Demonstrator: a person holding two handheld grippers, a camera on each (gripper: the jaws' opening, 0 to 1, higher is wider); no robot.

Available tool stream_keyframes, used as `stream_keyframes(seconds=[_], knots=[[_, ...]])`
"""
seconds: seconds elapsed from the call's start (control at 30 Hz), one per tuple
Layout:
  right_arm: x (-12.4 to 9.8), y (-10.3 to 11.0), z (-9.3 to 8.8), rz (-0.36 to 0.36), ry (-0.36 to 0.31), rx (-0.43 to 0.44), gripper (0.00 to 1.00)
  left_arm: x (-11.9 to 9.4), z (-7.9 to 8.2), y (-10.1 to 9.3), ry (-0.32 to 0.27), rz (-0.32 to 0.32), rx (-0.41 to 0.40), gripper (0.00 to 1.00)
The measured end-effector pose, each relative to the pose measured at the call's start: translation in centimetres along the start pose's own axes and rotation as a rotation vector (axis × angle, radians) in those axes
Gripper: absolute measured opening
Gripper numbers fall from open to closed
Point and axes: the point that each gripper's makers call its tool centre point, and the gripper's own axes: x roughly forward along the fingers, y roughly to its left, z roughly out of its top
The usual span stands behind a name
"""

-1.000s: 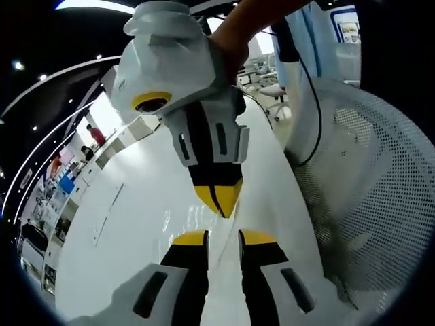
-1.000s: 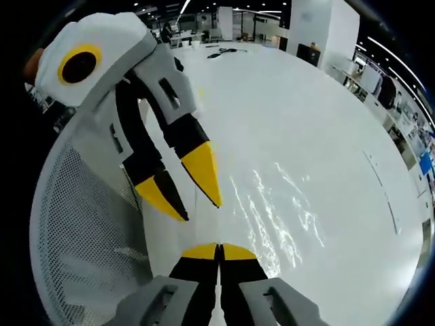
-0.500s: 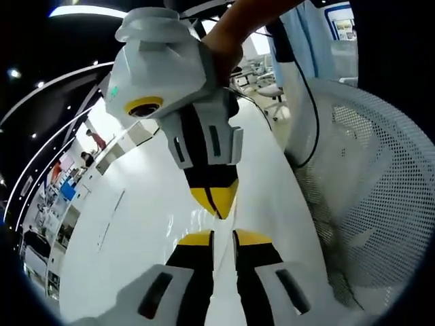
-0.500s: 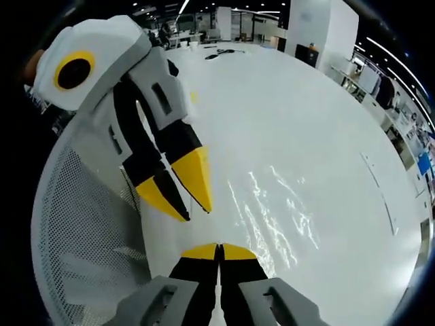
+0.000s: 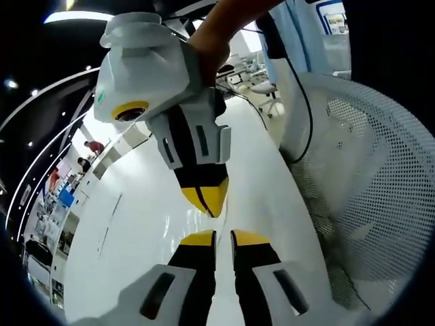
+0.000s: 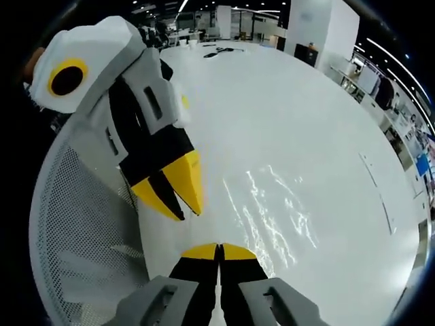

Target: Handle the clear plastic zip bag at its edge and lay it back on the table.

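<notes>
Clear zip bag lying flat on white tabletop, glinting, just ahead of right gripper, jaws closed. Left gripper narrowly parted, empty. Mesh chair beside.

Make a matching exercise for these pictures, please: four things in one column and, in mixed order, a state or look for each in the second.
Things:
1. right gripper
2. left gripper
3. clear plastic bag
4. mesh chair back

States:
A. white, full of small holes
B. jaws shut together
C. shiny and wrinkled, on the white table
D. jaws a little apart

Pairs: 1-B, 2-D, 3-C, 4-A
</notes>
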Motion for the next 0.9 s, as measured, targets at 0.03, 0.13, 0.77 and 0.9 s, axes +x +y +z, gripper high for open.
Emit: stream_keyframes(seconds=[0.03, 0.13, 0.77, 0.9], knots=[[0.0, 0.1, 0.0, 0.002, -0.003, -0.001, 0.00, 0.1, -0.1, -0.1, 0.007, -0.002, 0.003, 0.08], [-0.1, 0.1, 0.1, 0.001, -0.006, -0.008, 0.00, 0.2, -0.2, -0.2, 0.014, -0.010, 0.004, 0.07], [-1.3, -1.3, 1.7, -0.072, -0.076, -0.038, 0.00, 0.2, -0.1, 0.0, 0.033, 0.000, 0.009, 0.00], [-1.6, -1.4, 1.8, -0.094, -0.091, -0.051, 0.00, 0.3, 0.0, -0.2, 0.039, -0.002, 0.019, 0.00]])
